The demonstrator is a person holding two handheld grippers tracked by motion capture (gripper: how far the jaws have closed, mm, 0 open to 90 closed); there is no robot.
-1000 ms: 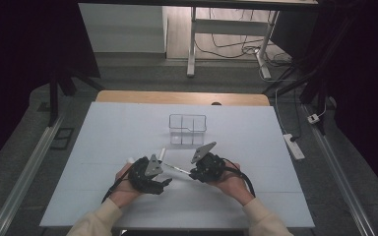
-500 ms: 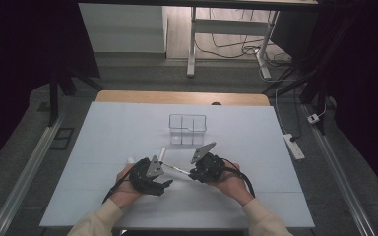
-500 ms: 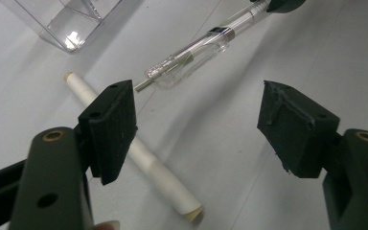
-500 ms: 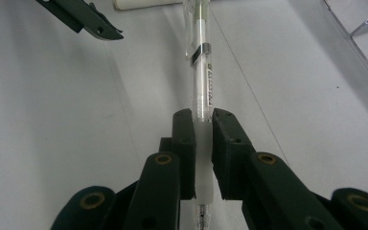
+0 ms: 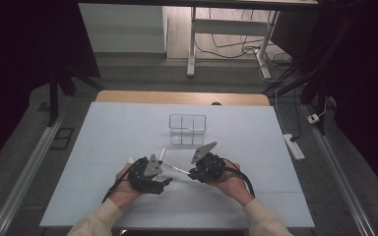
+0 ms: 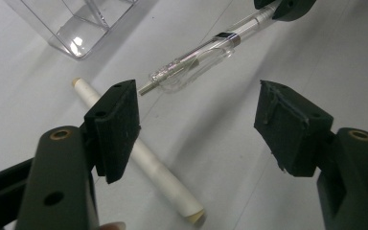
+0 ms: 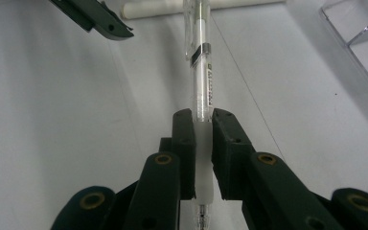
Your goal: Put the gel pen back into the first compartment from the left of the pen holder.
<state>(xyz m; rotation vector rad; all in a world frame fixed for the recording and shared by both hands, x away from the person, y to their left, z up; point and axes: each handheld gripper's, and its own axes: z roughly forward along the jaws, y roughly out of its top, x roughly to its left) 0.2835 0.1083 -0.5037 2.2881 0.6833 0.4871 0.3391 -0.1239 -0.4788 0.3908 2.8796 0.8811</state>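
A clear pen [image 5: 176,168] hangs level just above the white table, between my two hands. My right gripper [image 5: 193,173] is shut on the pen's white grip [image 7: 202,129], and the barrel [image 7: 202,72] points away toward my left gripper. My left gripper [image 5: 165,172] stands open with the pen's end [image 6: 196,60] a little ahead of its pads [image 6: 117,127]. Its jaws have just been closing slightly, with nothing between them. A white stick [image 6: 158,177] lies on the table under the left jaw.
A clear compartment box [image 5: 187,129] stands beyond the hands at the table's middle. A power strip [image 5: 294,146] lies off the right edge. Metal rails run along both sides, and a desk frame with cables stands behind.
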